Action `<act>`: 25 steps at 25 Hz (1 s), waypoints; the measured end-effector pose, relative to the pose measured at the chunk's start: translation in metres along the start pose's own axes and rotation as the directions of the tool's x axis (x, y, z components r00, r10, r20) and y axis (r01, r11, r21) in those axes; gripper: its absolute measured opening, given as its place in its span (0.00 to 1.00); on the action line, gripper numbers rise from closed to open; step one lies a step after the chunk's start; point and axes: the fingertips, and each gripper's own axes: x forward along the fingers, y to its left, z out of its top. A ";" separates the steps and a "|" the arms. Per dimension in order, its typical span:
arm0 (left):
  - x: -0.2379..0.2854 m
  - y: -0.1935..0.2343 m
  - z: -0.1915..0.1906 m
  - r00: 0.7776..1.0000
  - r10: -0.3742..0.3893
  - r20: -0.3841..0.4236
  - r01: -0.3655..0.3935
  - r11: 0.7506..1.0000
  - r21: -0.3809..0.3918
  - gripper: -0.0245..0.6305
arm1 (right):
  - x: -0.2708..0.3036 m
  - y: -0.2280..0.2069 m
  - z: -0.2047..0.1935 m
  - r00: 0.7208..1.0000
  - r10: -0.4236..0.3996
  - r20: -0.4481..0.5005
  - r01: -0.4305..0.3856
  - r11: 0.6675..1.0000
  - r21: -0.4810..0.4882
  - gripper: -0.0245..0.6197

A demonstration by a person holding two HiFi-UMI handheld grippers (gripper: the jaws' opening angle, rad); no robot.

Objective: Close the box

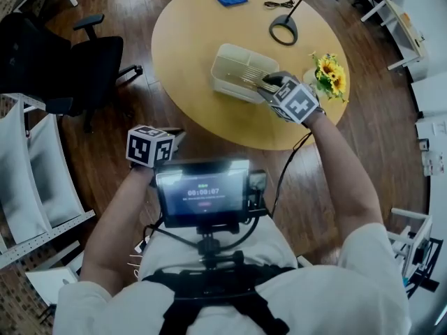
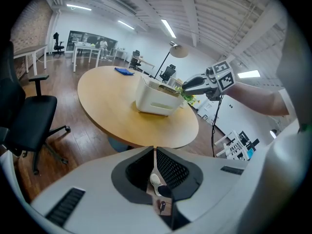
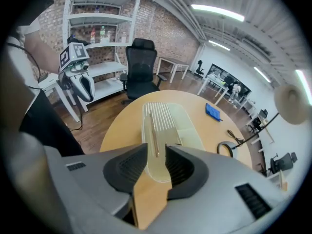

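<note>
Round pale-wood table (image 1: 188, 47) fills the upper centre of the head view. Translucent cream plastic box with ribbed lid (image 1: 237, 75) sits right of the table's centre, lid apparently down. Judged light, thin-walled and slippery; best pressed at the lid's rim. Right tool (image 3: 156, 155): spread, the box's near edge between its jaws, unpinched. Left tool (image 2: 155, 152): pressed together, empty, lower left.

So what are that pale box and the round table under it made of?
The box looks like thin translucent plastic, cream-tinted and slightly glossy: light seems to pass through its ribbed lid and walls. The table has a smooth, yellowish, wood-look top with a soft satin sheen. Whether it is solid wood or laminate, I cannot tell.
</note>
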 end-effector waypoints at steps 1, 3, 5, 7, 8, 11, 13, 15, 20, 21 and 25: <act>-0.005 0.002 -0.005 1.000 -0.002 -0.004 0.002 1.000 0.012 0.07 | -0.008 0.004 -0.001 0.999 -0.038 0.019 0.037 0.999 0.034 0.23; -0.011 0.004 -0.010 1.000 -0.011 -0.006 0.012 0.999 0.030 0.07 | -0.025 0.012 -0.007 0.992 -0.113 0.048 0.106 0.987 0.125 0.23; -0.013 0.007 -0.016 1.000 -0.027 -0.016 0.028 0.999 0.046 0.07 | -0.041 0.020 -0.021 0.980 -0.193 0.057 0.175 0.956 0.235 0.23; -0.013 0.009 -0.023 0.998 -0.042 -0.037 0.044 0.997 0.067 0.07 | -0.054 0.034 -0.040 0.967 -0.253 0.038 0.226 0.914 0.336 0.23; -0.014 0.010 -0.026 0.998 -0.045 -0.046 0.049 0.996 0.078 0.07 | -0.059 0.045 -0.048 0.964 -0.266 0.026 0.238 0.897 0.372 0.23; -0.017 0.010 -0.028 0.998 -0.040 -0.052 0.046 0.993 0.112 0.07 | -0.073 0.087 -0.070 0.968 -0.252 0.011 0.220 0.863 0.455 0.23; -0.021 0.008 -0.029 0.999 -0.021 -0.032 0.025 0.992 0.123 0.07 | -0.085 0.114 -0.085 0.970 -0.243 0.013 0.202 0.831 0.518 0.23; -0.026 0.006 -0.032 1.000 0.005 -0.003 -0.004 0.992 0.122 0.07 | -0.099 0.135 -0.096 0.967 -0.252 0.034 0.185 0.789 0.586 0.23; -0.036 -0.008 -0.041 0.997 0.062 0.038 -0.067 0.989 0.134 0.07 | -0.127 0.179 -0.121 0.953 -0.290 0.086 0.145 0.688 0.711 0.23; -0.039 -0.014 -0.043 0.996 0.071 0.045 -0.076 0.988 0.135 0.07 | -0.132 0.188 -0.125 0.950 -0.297 0.095 0.139 0.676 0.724 0.23; -0.050 -0.043 -0.051 0.993 0.097 0.070 -0.105 0.987 0.124 0.07 | -0.151 0.221 -0.143 0.949 -0.290 0.126 0.107 0.670 0.735 0.23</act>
